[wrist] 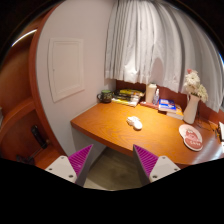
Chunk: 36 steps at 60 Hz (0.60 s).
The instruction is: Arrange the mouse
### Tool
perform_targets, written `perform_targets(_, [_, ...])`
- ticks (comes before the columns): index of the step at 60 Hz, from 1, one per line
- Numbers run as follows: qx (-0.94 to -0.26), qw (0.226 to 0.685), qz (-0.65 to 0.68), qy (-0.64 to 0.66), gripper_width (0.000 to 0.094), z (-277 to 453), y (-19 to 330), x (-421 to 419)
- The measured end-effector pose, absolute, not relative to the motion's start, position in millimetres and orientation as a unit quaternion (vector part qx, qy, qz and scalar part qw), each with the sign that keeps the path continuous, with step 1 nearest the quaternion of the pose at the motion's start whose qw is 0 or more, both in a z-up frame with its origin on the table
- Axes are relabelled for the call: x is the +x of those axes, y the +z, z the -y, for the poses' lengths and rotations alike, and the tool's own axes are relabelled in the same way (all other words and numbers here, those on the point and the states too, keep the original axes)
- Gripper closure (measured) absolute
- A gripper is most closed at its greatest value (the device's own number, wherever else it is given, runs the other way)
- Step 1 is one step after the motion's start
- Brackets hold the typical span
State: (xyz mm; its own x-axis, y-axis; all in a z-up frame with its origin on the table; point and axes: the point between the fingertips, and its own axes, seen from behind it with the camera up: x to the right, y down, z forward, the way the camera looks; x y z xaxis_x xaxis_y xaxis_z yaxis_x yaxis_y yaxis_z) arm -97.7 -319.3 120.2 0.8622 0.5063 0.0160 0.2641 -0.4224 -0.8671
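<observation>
A small white mouse (135, 122) lies on the orange wooden desk (110, 128), near the middle of its top. My gripper (112, 162) is well back from the desk, above the floor in front of it. Its two fingers with magenta pads (80, 159) stand wide apart with nothing between them. The mouse is far beyond the fingertips.
At the desk's back stand a dark green pot (105, 96), stacked books (127, 98), a white cup (151, 93) and a vase with flowers (191, 100). A red-patterned plate (191, 137) lies at the right. White curtains (150, 45) hang behind. A wooden door frame (35, 70) is at left.
</observation>
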Motion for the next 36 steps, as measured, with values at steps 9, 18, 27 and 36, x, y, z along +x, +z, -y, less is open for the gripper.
perform_targets(9, [-0.856,0.46,0.205,0.117,0.0156,307,85,-92])
perform_targets(18, [-0.873,0.445,0.174,0.1,0.0156,262,47,-90])
perform_targets(27, [-0.885,0.433,0.147,0.082,0.0156,209,28,-87])
perform_targets(36, [-0.898,0.416,0.12,0.072,0.0167,155,8,-95])
